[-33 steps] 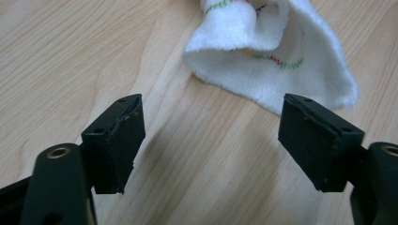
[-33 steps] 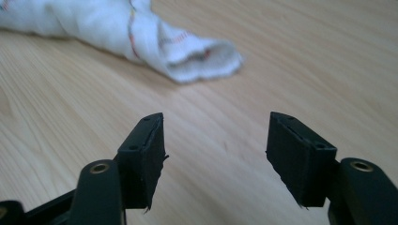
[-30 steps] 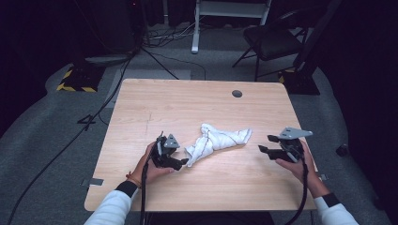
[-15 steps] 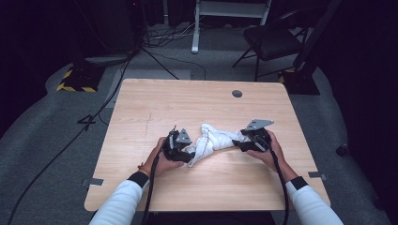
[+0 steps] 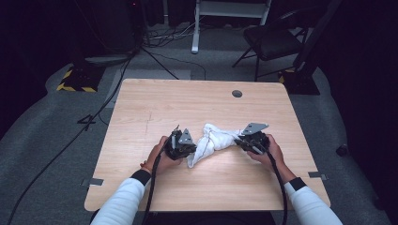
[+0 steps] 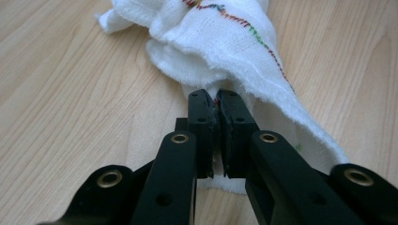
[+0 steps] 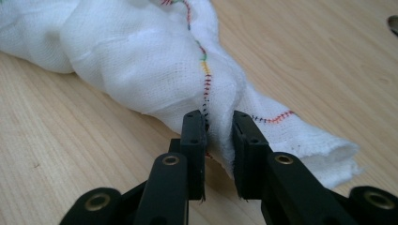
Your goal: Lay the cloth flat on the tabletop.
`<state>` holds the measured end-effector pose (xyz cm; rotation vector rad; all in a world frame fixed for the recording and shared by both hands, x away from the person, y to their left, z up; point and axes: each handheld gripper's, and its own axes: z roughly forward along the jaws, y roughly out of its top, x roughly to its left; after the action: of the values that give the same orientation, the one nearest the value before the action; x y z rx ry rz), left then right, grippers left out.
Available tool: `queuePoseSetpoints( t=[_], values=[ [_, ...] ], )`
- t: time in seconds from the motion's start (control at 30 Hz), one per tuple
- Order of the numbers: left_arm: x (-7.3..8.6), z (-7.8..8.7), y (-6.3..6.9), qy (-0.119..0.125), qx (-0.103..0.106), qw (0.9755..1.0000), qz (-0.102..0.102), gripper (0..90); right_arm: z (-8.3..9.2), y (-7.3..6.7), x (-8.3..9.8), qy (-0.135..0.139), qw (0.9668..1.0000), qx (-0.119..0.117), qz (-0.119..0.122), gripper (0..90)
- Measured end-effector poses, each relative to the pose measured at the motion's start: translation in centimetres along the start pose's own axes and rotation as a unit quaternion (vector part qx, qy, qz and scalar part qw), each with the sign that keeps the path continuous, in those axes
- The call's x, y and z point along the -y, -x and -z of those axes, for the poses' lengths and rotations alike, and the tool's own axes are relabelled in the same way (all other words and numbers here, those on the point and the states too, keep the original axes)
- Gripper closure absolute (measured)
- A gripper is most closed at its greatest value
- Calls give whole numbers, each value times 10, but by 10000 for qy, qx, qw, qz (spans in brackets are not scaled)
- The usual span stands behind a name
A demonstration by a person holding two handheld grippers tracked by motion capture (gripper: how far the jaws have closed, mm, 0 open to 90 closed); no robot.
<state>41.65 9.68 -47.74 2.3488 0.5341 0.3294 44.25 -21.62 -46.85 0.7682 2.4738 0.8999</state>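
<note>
Cloth [image 5: 213,140], white with coloured stitching, bunched and twisted, lying on my table [image 5: 155,103] toward its near middle. Left tongs [image 5: 190,149]: jaws have just been closing and now pinch the cloth's near-left end. Right tongs [image 5: 239,139]: jaws have just been closing and clamp a thicker fold at the cloth's right end. Both of my hands rest low beside the cloth.
</note>
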Motion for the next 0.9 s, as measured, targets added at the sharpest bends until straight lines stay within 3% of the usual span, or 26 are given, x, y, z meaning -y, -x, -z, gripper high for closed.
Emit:
queuePoseSetpoints(
  t=[0.27,0.33,0.4,0.47,0.53,0.63,0.7,0.77,0.8,0.9],
  values=[
    [2,10,-1,70,-38,9999,105,853,19,18,14,-4,9997,138,-189,787],
    [3,11,0,33,-68,9999,131,853,21,22,18,-93,9990,407,-151,772],
    [5,12,2,70,13,9997,224,852,23,27,23,-99,9980,544,-302,739],
    [5,12,8,53,149,9998,115,851,28,36,29,-55,9968,545,-577,709],
    [3,11,17,41,301,9995,8,851,32,37,29,86,9964,552,-636,678],
    [-2,8,29,16,483,9987,-134,850,35,29,21,281,9969,505,-541,601],
    [-4,6,36,-6,578,9981,-221,850,33,21,12,363,9975,298,-534,580],
    [-5,5,38,-8,588,9980,-248,850,32,16,7,420,9976,238,-498,572],
    [-6,3,43,-1,669,9974,-266,849,28,6,-4,526,9978,56,-406,547],
    [-8,0,48,-59,693,9969,-354,848,22,-8,-16,618,9976,-109,-278,522]
  ],
)
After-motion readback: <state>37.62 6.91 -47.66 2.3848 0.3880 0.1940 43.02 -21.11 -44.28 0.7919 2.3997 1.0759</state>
